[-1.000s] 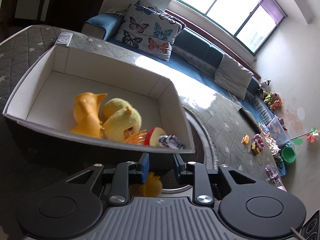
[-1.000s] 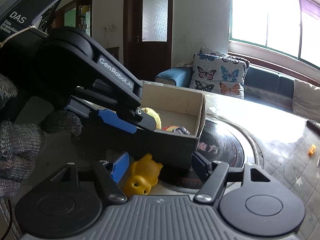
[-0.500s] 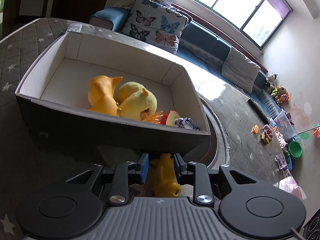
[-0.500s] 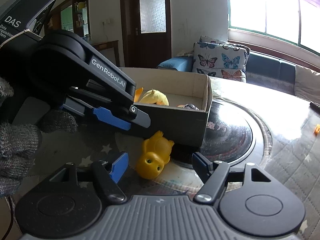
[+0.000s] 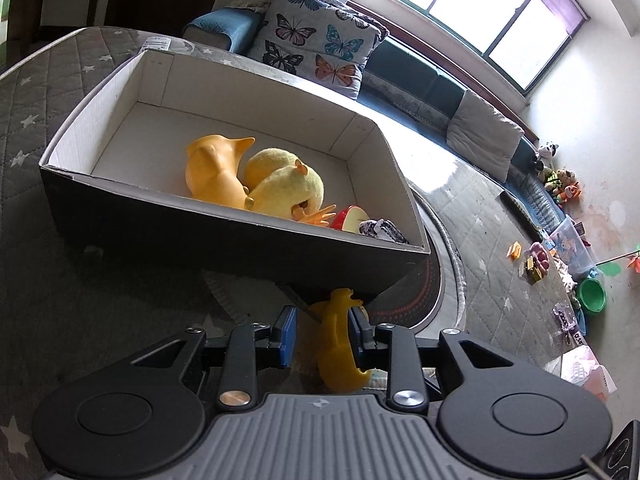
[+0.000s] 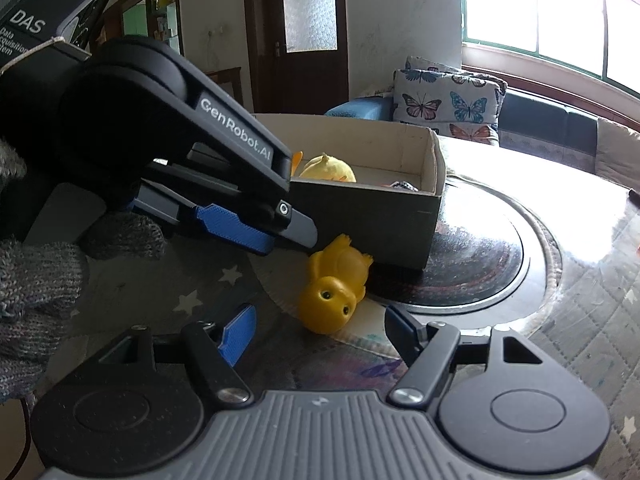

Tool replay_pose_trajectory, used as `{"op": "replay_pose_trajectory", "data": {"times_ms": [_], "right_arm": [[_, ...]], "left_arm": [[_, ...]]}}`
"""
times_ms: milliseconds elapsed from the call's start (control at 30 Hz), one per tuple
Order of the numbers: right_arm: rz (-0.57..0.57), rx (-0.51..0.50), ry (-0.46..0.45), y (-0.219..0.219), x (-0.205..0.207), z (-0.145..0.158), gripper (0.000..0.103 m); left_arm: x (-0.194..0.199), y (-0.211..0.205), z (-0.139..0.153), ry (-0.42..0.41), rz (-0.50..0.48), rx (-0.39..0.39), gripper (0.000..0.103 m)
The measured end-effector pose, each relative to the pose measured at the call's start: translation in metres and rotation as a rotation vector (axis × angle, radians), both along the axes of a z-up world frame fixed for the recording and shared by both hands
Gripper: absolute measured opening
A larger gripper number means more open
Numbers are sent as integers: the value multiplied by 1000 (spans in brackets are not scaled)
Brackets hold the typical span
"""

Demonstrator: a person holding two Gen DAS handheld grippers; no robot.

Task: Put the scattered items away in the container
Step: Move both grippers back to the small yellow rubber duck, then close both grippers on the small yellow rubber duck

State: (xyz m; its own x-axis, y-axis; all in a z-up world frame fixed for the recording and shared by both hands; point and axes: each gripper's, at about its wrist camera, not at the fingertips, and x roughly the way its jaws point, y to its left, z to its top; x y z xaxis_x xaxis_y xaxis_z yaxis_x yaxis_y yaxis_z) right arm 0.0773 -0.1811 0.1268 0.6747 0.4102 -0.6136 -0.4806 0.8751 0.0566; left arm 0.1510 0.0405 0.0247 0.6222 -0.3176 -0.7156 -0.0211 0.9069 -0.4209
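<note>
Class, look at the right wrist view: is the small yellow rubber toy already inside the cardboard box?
No. The yellow rubber toy lies on the table outside the cardboard box, against its dark outer wall, in front of the open right claw.

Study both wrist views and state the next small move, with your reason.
Probably close the left tongs on the small yellow rubber animal toy. It lies on the table outside the dark cardboard box, between the left fingers but seemingly not gripped. The right tongs hang open.
</note>
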Motion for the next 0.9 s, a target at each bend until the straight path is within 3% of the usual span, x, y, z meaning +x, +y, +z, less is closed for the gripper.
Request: {"op": "replay_pose_trajectory", "data": {"times_ms": [533,900], "right_arm": [[2,4,32,2,0,-7,71],[-4,9,40,2,8,-9,60]], "left_arm": [[9,-4,-5,16,2,-7,33],[24,-11,-6,23,-8,-16,33]]}}
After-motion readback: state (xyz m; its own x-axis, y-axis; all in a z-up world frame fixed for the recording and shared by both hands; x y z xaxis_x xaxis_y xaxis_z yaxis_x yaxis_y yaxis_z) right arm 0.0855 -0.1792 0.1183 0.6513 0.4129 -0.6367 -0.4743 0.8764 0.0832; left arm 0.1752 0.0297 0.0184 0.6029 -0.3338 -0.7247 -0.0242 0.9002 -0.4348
